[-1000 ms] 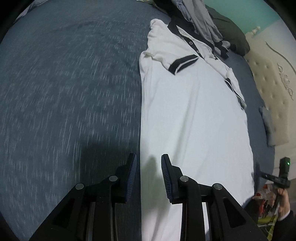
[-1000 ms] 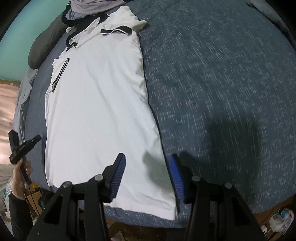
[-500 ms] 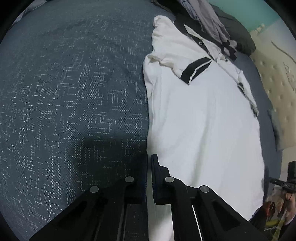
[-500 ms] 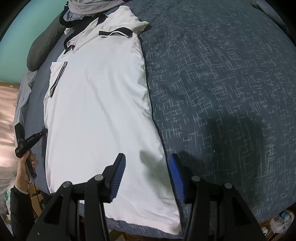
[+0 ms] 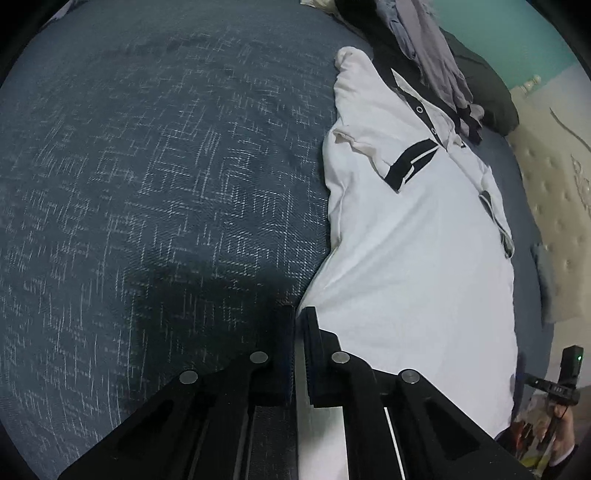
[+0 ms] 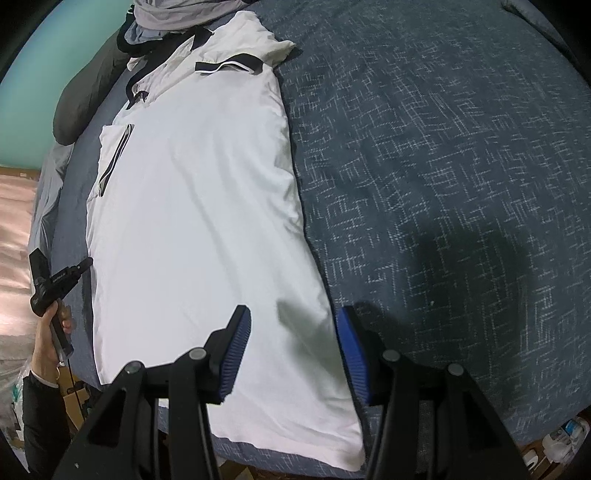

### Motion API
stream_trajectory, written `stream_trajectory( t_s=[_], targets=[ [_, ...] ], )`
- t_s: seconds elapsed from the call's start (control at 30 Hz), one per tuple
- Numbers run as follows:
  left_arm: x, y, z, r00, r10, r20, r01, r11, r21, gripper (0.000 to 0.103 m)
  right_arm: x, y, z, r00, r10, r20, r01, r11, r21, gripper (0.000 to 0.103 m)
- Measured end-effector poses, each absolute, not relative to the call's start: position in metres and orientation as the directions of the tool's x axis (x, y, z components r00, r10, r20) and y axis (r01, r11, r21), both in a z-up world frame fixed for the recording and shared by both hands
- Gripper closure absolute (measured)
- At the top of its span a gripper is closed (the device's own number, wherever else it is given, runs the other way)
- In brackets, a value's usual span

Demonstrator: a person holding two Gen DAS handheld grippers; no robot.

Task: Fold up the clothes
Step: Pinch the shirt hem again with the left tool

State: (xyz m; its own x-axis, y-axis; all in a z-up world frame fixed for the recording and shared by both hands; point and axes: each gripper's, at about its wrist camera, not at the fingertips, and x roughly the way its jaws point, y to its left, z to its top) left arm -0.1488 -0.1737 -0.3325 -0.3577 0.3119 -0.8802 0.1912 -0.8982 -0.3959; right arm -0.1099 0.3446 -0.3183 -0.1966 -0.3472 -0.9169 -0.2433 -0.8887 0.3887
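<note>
While the dark blue woven bedspread [image 5: 155,192] fills my view, the long white polo shirt with black trim [image 6: 199,229] runs lengthwise straight away from me; my left claw [image 5: 298,332] is pinched on its side edge, my right claw [image 6: 293,347] gapes empty over the hem corner.

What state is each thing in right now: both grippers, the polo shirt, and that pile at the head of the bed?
Left gripper: shut on the shirt's side edge.
Right gripper: open, fingers straddling the shirt's edge near the hem.
White polo shirt: lying lengthwise on the bed, sleeves folded in.
Grey clothes: heaped, unfolded, by the collar.
</note>
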Motion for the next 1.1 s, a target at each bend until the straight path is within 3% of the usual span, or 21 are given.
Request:
stream_trajectory(
  t_s=[0.3,0.47,0.53,0.63,1.1],
  targets=[
    [-0.119,-0.166,-0.333,-0.297,0.378,-0.877,0.128,-0.894,-0.429,0.087,-0.107,0.342,-0.316,-0.205,-0.363,-0.909,-0.238,-0.882,0.406,0.053],
    [-0.114,-0.164,-0.342,-0.281,0.374,-0.884,0.126,-0.899,-0.42,0.089,-0.11,0.333,-0.313,-0.211,-0.369,-0.905,-0.225,-0.883,0.413,0.053],
    [-0.112,-0.165,-0.341,-0.286,0.373,-0.883,0.124,-0.899,-0.42,0.097,-0.109,0.334,-0.31,-0.214,-0.368,-0.905,-0.222,-0.883,0.413,0.053],
    [-0.111,-0.167,-0.338,-0.298,0.369,-0.881,0.118,-0.901,-0.417,0.099,-0.106,0.336,-0.307,-0.218,-0.366,-0.905,-0.227,-0.883,0.412,0.053],
    [-0.099,-0.173,-0.335,-0.278,0.386,-0.88,0.122,-0.894,-0.431,0.095,-0.094,0.344,-0.302,-0.223,-0.371,-0.902,-0.231,-0.878,0.418,0.053]
  ],
)
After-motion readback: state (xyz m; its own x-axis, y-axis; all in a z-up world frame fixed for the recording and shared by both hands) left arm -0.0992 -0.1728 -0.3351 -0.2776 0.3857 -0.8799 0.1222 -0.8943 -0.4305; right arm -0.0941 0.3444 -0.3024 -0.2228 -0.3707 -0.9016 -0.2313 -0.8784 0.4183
